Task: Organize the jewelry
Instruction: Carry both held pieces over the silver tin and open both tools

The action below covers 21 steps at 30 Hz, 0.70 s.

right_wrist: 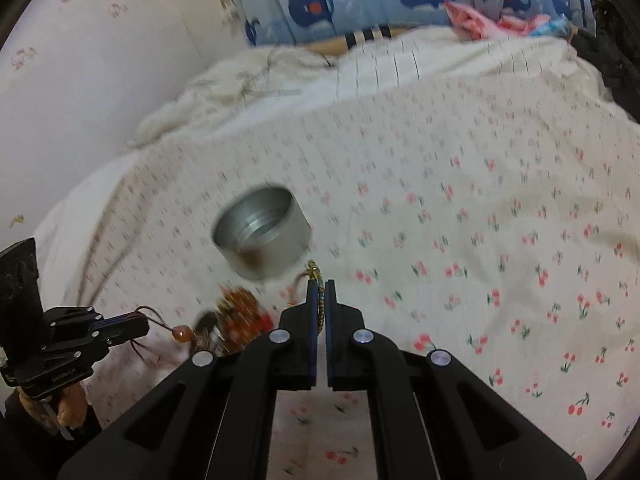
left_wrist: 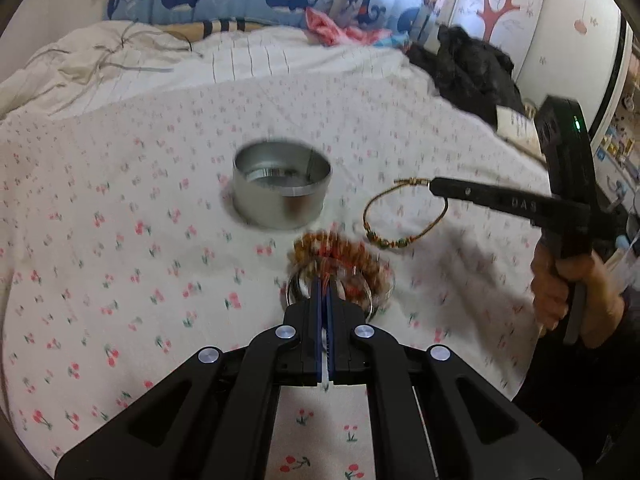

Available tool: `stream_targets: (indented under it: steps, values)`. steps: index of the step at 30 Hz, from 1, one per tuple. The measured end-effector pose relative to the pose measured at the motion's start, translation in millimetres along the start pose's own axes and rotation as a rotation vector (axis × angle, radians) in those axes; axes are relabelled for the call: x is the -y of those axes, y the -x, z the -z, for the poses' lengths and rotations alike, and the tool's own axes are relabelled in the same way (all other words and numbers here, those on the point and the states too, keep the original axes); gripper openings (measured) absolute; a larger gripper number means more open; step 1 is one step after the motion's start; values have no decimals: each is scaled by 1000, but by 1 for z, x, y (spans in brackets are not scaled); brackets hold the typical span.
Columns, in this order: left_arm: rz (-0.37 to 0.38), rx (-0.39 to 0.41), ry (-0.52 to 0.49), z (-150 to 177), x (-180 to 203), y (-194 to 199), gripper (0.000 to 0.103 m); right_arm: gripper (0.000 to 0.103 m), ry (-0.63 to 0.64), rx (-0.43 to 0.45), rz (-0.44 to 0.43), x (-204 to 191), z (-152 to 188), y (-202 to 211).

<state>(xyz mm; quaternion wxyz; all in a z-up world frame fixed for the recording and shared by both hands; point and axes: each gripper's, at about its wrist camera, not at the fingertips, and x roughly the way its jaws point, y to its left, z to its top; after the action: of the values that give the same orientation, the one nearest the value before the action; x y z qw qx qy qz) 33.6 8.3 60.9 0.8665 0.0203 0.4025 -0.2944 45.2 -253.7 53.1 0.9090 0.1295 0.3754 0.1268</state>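
Left wrist view shows the left gripper (left_wrist: pixel 324 284) pinching the red cord of an amber bead strand (left_wrist: pixel 340 258), while the right gripper (left_wrist: pixel 434 187) clamps a beaded cord bracelet (left_wrist: pixel 404 216) dangling just above the cherry-print sheet (left_wrist: pixel 120 260). Each piece should probably travel over the open round tin (left_wrist: pixel 282 194) nearby, staying pinched until it hangs inside the rim, lest dangling loops snag.

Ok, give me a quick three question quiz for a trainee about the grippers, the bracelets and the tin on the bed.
1. True or false: the right gripper holds the cord bracelet clear of the bedsheet.
2. What is the left gripper shut on? A) amber bead bracelet B) the tin's rim C) a watch
3. Fill in: the round metal tin stands upright and ____ (lidded/open).

Key: 1 true; 2 A; 3 open.
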Motion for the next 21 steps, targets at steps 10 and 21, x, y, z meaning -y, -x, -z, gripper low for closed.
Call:
stream_targets:
  steps: [10, 21]
  values:
    - [32, 83, 15, -37, 8, 5, 2, 4, -30, 89, -61, -13, -28, 8]
    - [62, 148, 60, -97, -7, -17, 2, 4, -18, 134, -126, -29, -67, -2]
